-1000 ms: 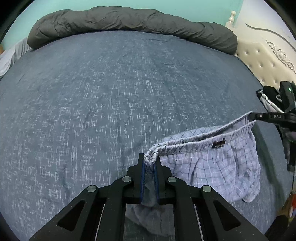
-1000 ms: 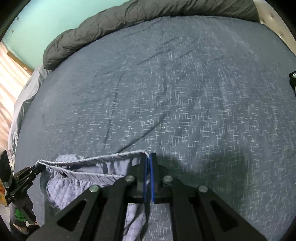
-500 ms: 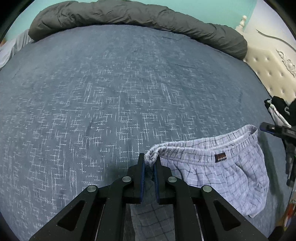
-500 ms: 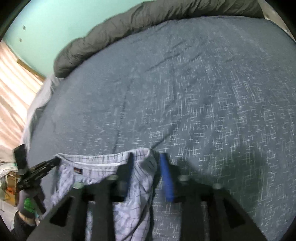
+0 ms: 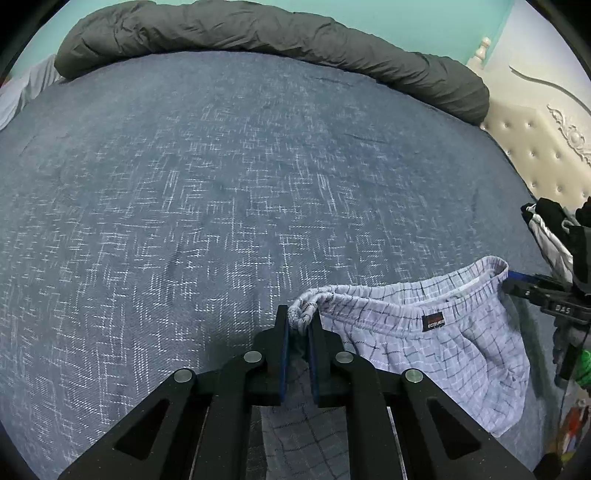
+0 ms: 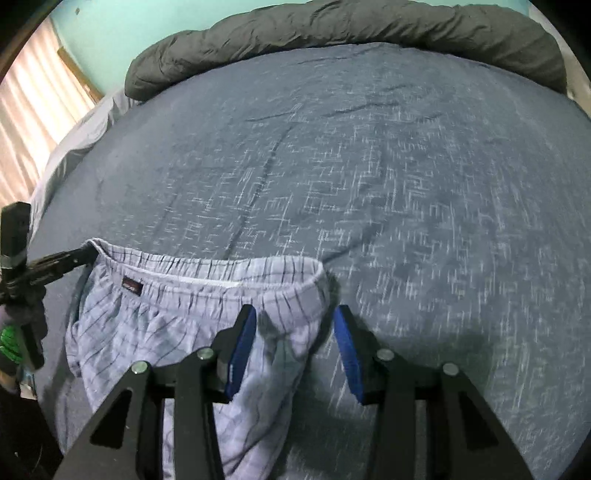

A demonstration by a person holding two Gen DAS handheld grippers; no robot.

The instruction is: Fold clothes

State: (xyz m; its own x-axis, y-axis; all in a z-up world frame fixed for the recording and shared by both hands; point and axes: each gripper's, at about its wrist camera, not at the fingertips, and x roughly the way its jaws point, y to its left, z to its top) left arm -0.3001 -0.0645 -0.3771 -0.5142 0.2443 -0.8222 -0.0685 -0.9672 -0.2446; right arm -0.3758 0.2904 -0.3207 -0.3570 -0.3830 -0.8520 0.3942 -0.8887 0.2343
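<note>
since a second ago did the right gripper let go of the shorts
Yes. The right gripper has opened; its fingers were shut on the waistband. The plaid shorts lie on the bed sheet.

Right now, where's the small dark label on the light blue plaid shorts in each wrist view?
Left wrist: small dark label sits lower right, on the waistband of the light blue plaid shorts.
Right wrist: label sits left of centre, same waistband.
Shared landmark: rolled dark grey duvet along the bed's far edge.

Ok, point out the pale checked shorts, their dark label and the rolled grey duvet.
pale checked shorts (image 6: 155,332), right wrist view, front panel
dark label (image 5: 433,322), left wrist view, patch under waistband
rolled grey duvet (image 5: 258,29), left wrist view, middle of roll
</note>
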